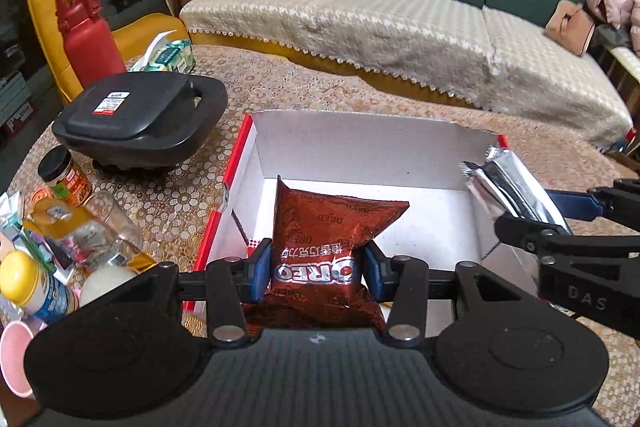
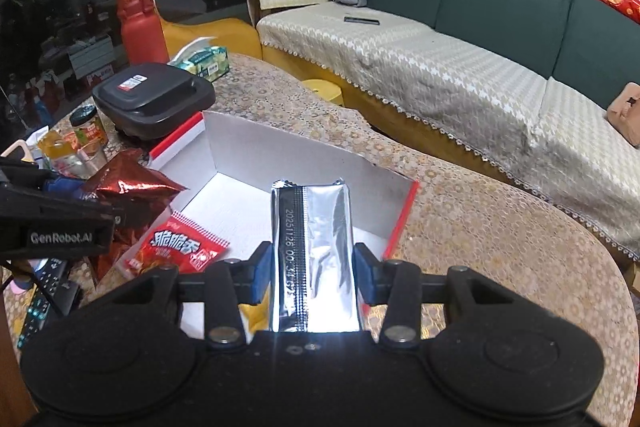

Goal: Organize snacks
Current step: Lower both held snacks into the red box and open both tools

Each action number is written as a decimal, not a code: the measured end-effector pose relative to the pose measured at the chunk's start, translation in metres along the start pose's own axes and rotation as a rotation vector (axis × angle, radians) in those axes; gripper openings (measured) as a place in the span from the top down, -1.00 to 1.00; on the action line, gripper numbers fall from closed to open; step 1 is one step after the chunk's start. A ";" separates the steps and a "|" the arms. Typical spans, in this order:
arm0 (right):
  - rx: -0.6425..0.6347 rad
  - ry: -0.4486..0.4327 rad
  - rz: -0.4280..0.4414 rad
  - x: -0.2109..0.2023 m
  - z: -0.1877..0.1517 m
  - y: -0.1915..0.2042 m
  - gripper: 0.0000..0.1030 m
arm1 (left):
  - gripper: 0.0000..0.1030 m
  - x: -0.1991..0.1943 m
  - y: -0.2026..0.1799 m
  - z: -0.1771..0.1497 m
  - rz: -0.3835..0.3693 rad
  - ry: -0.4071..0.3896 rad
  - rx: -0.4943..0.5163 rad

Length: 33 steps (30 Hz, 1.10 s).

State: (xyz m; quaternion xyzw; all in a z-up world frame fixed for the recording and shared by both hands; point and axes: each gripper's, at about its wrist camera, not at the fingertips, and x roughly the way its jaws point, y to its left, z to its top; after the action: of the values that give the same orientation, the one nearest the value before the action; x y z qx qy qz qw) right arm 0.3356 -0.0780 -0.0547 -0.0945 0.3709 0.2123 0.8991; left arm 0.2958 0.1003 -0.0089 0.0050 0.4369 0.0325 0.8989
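Observation:
My left gripper (image 1: 317, 273) is shut on a brown Oreo packet (image 1: 320, 227) and holds it over the near left part of a white cardboard box with red edges (image 1: 360, 147). My right gripper (image 2: 311, 273) is shut on a silver foil packet (image 2: 316, 251), held above the box's near right side (image 2: 280, 155). The silver packet (image 1: 516, 187) and right gripper show at the right of the left wrist view. The Oreo packet (image 2: 128, 187) shows at the left of the right wrist view. A red snack packet (image 2: 180, 249) lies flat inside the box.
A black lidded pan (image 1: 140, 115), a red bottle (image 1: 86, 31), a tissue pack (image 1: 168, 57) and a cluster of jars and bottles (image 1: 64, 211) stand left of the box on the patterned table (image 1: 320, 95). A sofa (image 1: 400, 27) runs behind. A remote (image 2: 44, 303) lies at the near left.

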 end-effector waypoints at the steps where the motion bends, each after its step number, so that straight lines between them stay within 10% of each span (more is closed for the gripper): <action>1: -0.007 0.009 0.000 0.005 0.002 0.001 0.18 | 0.12 0.005 -0.001 0.002 0.006 0.008 0.006; 20: -0.081 0.138 0.037 0.064 -0.011 0.016 0.18 | 0.13 0.070 -0.004 -0.016 0.011 0.152 0.029; 33: -0.077 0.119 0.067 0.045 -0.017 0.011 0.18 | -0.06 0.050 -0.001 -0.023 -0.021 0.108 0.016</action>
State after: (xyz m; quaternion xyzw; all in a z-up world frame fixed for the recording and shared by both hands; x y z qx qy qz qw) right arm 0.3485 -0.0600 -0.0982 -0.1290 0.4184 0.2504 0.8635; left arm 0.3087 0.1020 -0.0626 0.0060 0.4849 0.0199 0.8743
